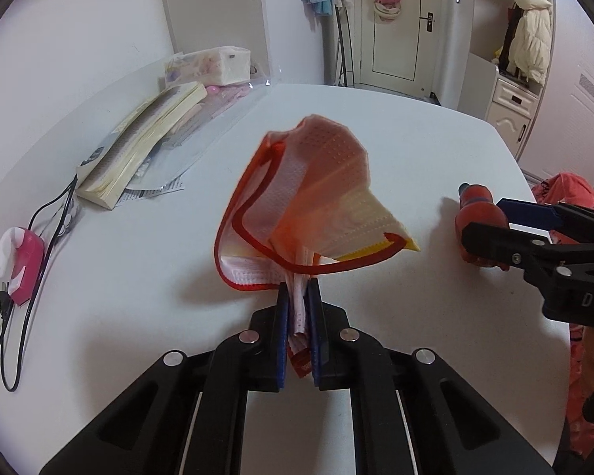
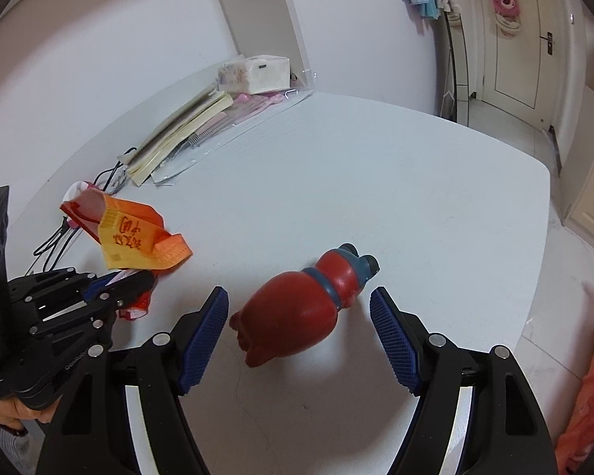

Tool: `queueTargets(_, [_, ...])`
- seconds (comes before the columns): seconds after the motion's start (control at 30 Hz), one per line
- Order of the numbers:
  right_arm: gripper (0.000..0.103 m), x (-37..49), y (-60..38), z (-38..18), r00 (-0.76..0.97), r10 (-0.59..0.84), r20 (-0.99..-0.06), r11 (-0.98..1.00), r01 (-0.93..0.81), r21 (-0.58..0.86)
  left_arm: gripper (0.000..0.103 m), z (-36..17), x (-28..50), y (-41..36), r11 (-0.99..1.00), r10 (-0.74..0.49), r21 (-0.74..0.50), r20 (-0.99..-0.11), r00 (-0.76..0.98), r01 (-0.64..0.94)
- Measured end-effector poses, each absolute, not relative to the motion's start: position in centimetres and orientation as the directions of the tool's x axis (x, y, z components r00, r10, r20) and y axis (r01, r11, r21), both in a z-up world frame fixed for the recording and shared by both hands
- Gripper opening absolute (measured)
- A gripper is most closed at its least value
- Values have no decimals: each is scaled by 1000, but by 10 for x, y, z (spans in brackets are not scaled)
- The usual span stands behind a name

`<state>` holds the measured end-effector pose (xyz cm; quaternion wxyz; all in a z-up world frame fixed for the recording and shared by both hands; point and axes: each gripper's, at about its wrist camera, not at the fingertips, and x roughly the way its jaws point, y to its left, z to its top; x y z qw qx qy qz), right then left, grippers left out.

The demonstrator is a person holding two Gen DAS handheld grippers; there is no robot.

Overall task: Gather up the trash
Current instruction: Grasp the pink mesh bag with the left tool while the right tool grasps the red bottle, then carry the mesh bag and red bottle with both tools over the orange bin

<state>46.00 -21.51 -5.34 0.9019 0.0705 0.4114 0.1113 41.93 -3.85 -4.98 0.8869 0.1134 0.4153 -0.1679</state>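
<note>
On the table (image 2: 376,158), the bag (image 2: 138,237) sits left of the toy (image 2: 297,308); books (image 2: 178,134) behind.

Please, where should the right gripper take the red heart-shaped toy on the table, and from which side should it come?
Grip the red toy across its wide rounded belly, coming from above at its blunt end. It lies on its side between the open right gripper pads; the blue-tubed end is narrower and lumpy.

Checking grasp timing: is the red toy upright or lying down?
Lying down: the red toy rests on its side on the table.

The right gripper (image 1: 483,225) body shows the letters "DAS", cut off at the frame edge.
</note>
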Motion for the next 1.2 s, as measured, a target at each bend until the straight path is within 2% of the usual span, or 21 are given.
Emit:
queueTargets(0.03, [62, 461, -214, -54, 635, 259, -727, 965, -150, 213, 10, -50, 420, -38, 920, -208, 53, -772, 600, 388])
queueTargets(0.23, [49, 455, -211, -56, 650, 255, -716, 967, -189, 173, 8, -52, 415, -35, 926, -224, 24, -769, 599, 376])
queueTargets(0.43, [43, 442, -210, -56, 658, 280, -699, 959, -218, 180, 8, -51, 408, -34, 927, -229, 17, -766, 601, 375])
queueTargets(0.77, [42, 394, -214, -44, 669, 347, -657, 938, -247, 244, 8, -36, 373, -38, 917, -258, 10, -748, 612, 399])
queueTargets(1.2, [42, 280, -245, -25, 706, 401, -583, 913, -255, 319, 8, -11, 301, -59, 886, -328, -4, -711, 622, 463])
